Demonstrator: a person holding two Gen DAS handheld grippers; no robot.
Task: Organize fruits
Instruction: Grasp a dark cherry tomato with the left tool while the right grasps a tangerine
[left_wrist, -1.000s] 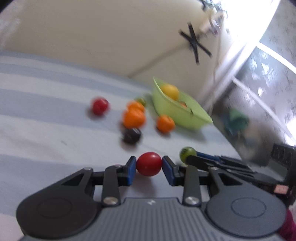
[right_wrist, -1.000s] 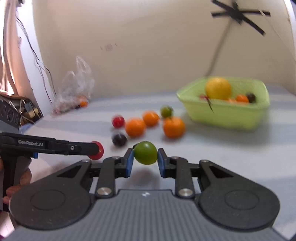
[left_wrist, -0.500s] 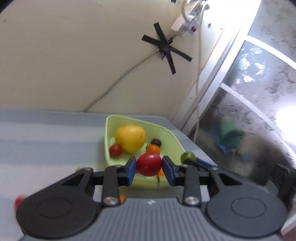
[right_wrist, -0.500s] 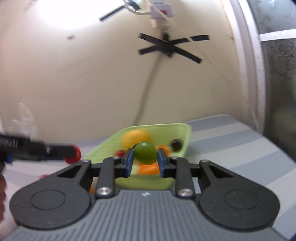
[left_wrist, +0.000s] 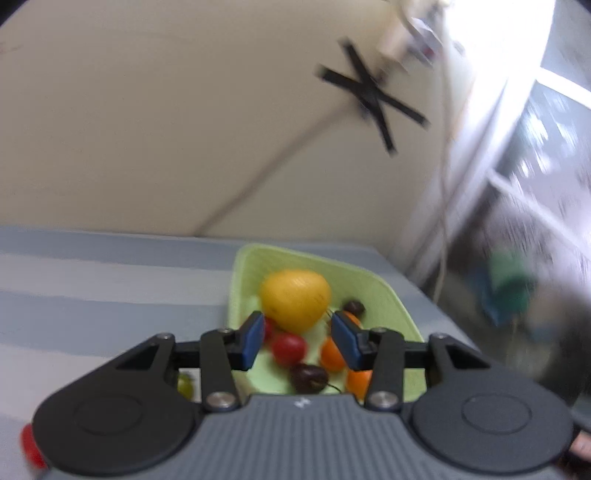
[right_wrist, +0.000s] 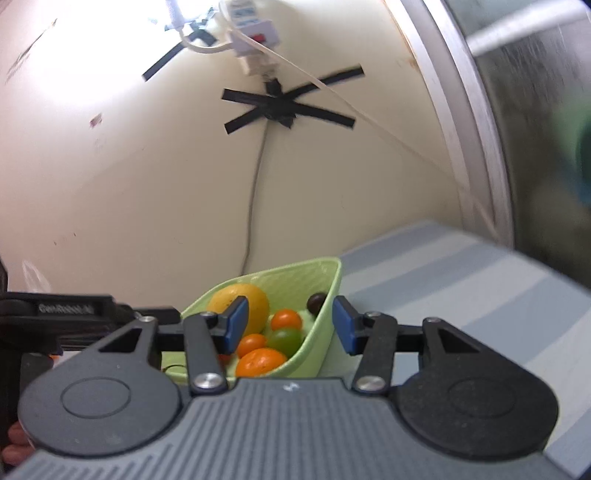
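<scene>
Clearly, the left gripper (left_wrist: 298, 341) is seen with its jaws opening above the green bowl (left_wrist: 393, 301); nothing is pinched between its blue pads (left_wrist: 253, 339). In the gap, down in the bowl, a red tomato (left_wrist: 289, 348) is seen, apparently just freed, though whether it is at rest cannot be told. At its 12 o'clock a large yellow fruit (left_wrist: 294, 299) is lodged, with a small orange fruit (left_wrist: 332, 355) at 3 o'clock and a dark cherry (left_wrist: 308, 377) at 5 o'clock. A second dark fruit (left_wrist: 354, 307) is placed at the yellow fruit's 3 o'clock. Outside the bowl, at its 8 o'clock, a yellow-green fruit (left_wrist: 184, 384) is glimpsed behind the gripper's linkage, and a red fruit (left_wrist: 30, 445) is left on the striped cloth (left_wrist: 92, 295) at the frame's 8 o'clock.

The right gripper (right_wrist: 286, 328) is likewise caught with its jaws opening, and nothing is clamped by its pads (right_wrist: 235, 325). Below them, inside the bowl (right_wrist: 317, 332), a green fruit (right_wrist: 285, 339) is found among orange ones (right_wrist: 260, 362).

Seen from the right wrist, the other gripper's body is shown at 9 o'clock, and its white lettering (right_wrist: 66, 309) is blurred; "GenRobot.AI" is only loosely made out. On the wall, a black tape cross (right_wrist: 286, 107) is fixed, with a white power strip (right_wrist: 251, 37) at its 12 o'clock; no print on it can be read.
</scene>
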